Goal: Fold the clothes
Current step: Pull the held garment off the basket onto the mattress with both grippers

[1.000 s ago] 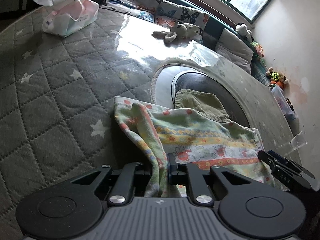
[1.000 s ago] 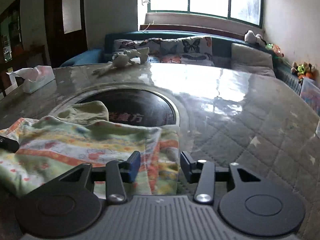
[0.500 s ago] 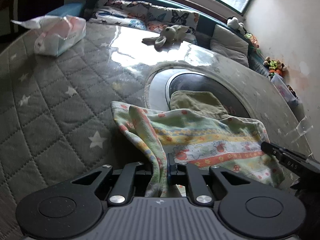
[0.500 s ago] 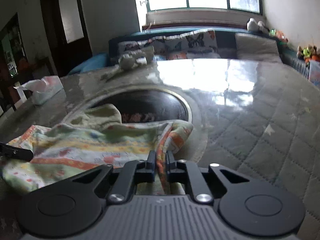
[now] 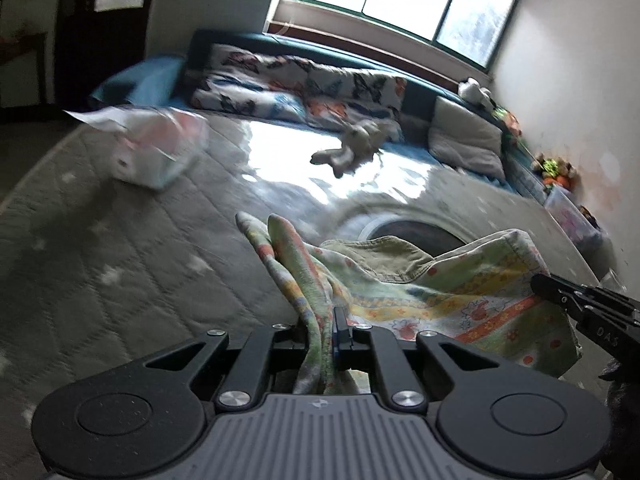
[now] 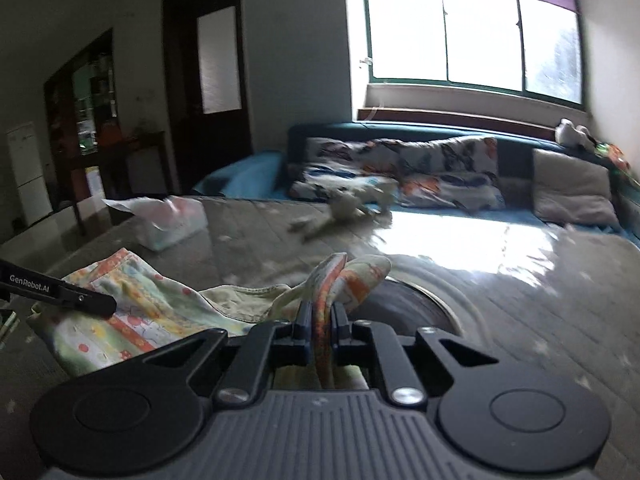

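Left gripper (image 5: 322, 330) and right gripper (image 6: 320, 330), each clamped on a bunched corner of the cloth (image 5: 448, 304). The cloth hangs between them, raised over the table (image 5: 120, 256) near its centre. Risk: unequal pulling could slip a thin pinch free. Both grippers point forward, roughly level.

Both wrist views low, close, somewhat blurred; share cloth (image 5: 460, 292), window (image 6: 472, 36).

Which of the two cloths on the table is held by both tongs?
The colourful printed cloth, with orange and yellow stripes: each pair of tongs is shut on one edge of it. The plain olive garment lies under it, untouched.
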A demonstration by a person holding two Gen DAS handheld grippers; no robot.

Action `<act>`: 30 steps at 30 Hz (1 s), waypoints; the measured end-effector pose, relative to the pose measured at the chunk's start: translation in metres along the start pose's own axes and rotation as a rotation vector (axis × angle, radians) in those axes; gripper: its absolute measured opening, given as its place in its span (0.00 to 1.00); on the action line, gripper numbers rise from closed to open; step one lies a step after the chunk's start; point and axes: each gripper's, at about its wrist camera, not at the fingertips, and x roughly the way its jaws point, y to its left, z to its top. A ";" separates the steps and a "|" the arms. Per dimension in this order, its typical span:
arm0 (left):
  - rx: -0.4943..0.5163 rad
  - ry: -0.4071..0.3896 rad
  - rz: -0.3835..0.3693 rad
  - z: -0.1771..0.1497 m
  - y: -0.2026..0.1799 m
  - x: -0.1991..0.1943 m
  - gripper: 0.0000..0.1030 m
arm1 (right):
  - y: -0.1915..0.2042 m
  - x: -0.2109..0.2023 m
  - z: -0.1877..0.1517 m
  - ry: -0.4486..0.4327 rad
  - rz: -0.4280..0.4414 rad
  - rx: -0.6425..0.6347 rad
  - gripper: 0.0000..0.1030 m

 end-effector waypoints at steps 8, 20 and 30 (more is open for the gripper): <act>-0.063 -0.052 0.134 0.014 0.055 -0.018 0.10 | 0.050 0.042 0.026 0.003 0.105 -0.050 0.08; -0.120 -0.036 0.262 0.007 0.110 -0.021 0.10 | 0.109 0.105 0.031 0.076 0.182 -0.110 0.08; -0.137 0.005 0.285 -0.003 0.117 -0.012 0.10 | 0.107 0.121 0.024 0.122 0.147 -0.130 0.08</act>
